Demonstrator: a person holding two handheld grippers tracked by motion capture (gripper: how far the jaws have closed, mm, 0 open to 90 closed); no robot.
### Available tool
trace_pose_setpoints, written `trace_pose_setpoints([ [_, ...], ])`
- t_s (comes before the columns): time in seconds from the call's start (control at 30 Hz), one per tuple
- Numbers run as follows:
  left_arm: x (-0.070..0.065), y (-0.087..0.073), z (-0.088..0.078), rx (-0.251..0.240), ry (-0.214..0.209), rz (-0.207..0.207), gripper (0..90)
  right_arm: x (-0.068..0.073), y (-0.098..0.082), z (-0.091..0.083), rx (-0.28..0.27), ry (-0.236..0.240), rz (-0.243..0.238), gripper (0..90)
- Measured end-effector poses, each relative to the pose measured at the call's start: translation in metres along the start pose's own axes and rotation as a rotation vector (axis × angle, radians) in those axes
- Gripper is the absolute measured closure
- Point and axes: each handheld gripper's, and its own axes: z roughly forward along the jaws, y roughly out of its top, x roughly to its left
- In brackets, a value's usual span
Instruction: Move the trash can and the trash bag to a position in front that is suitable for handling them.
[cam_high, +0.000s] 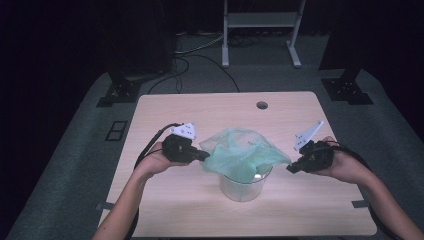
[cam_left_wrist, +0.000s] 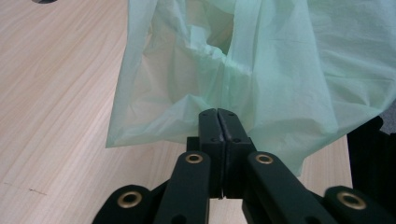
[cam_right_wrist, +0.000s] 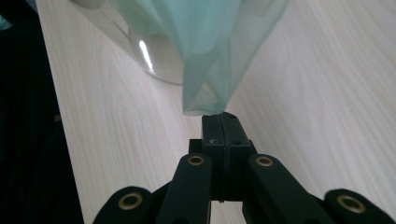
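Black jaws of the left gripper (cam_left_wrist: 218, 122) pinch one edge of the green plastic bag (cam_high: 240, 150); the right gripper (cam_right_wrist: 219, 122) clamps the opposite corner — pulling the mouth wide. So stretched, the bag drapes over the clear container (cam_high: 243, 186) on the counter (cam_high: 190, 210), probably to line it.

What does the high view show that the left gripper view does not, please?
High view: both hands, the right gripper pinching the bag's other edge, the clear cup under the bag, the table's hole, the frame on the floor beyond.

Left gripper view: the left gripper with its jaws pressed together on a fold of the film, and the creases up close.

Both: the green bag, the left gripper holding it, the wooden table.
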Motion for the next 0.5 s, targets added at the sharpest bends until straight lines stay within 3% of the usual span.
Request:
trace_pose_setpoints([
  [0.07,0.0,0.001,-0.004,-0.009,0.011,-0.004,82.0,-0.002,0.0,-0.006,-0.024,-0.011,0.003,89.9],
  [0.17,-0.001,0.004,-0.01,-0.018,0.011,-0.004,75.8,-0.002,0.001,-0.023,-0.089,-0.016,0.014,77.4],
  [0.27,-0.003,0.008,-0.016,-0.022,0.014,0.005,71.8,-0.002,0.005,-0.039,-0.133,-0.02,0.005,73.1],
  [0.5,-0.009,0.019,-0.028,-0.04,0.0,0.024,60.2,0.001,0.014,-0.062,-0.168,-0.004,-0.01,60.5],
])
